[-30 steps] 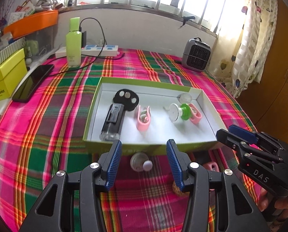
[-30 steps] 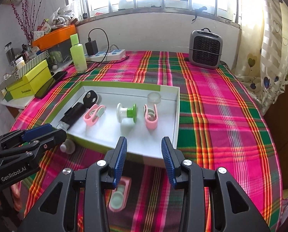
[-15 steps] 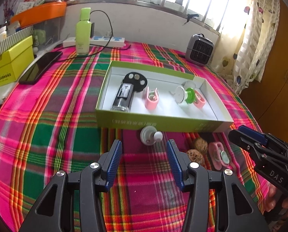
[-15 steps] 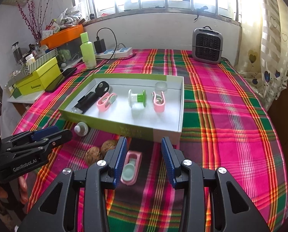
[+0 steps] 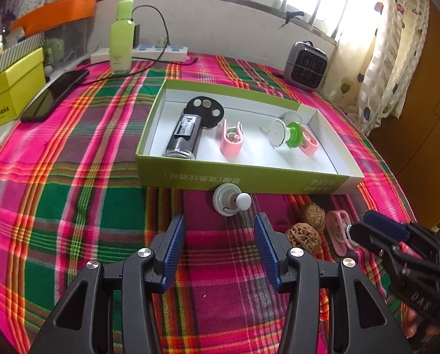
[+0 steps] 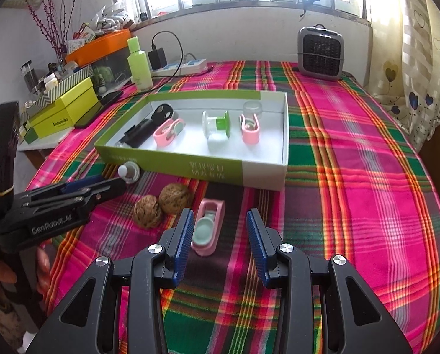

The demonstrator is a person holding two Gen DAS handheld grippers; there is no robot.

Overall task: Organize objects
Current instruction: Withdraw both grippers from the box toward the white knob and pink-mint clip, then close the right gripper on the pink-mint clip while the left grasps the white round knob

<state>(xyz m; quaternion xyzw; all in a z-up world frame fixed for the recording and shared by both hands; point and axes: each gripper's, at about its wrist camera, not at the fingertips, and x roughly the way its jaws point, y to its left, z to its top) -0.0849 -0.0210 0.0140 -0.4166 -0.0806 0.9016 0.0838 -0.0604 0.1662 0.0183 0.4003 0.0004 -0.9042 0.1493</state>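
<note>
A green-and-white box (image 5: 249, 181) (image 6: 208, 171) on the plaid cloth holds a black cylinder device (image 5: 184, 135), two pink clips (image 5: 231, 138), a green-and-white spool (image 5: 284, 132) (image 6: 217, 125) and a clear cap (image 6: 252, 107). In front of the box lie a small white knob piece (image 5: 230, 203) (image 6: 129, 171), two walnuts (image 5: 304, 231) (image 6: 160, 203) and a pink clip case (image 6: 208, 227) (image 5: 339, 231). My left gripper (image 5: 220, 250) is open and empty, just short of the knob piece. My right gripper (image 6: 220, 244) is open and empty, just behind the pink case.
A green bottle (image 5: 121, 38), power strip (image 5: 149, 53), phone (image 5: 54, 94) and yellow box (image 5: 10, 88) stand at the back left. A small grey heater (image 6: 321, 53) stands at the back right. The table edge curves away on the right.
Both grippers have drawn back from the box toward the near edge. The knob piece, walnuts and pink case have come into view. Both grippers stay open.
</note>
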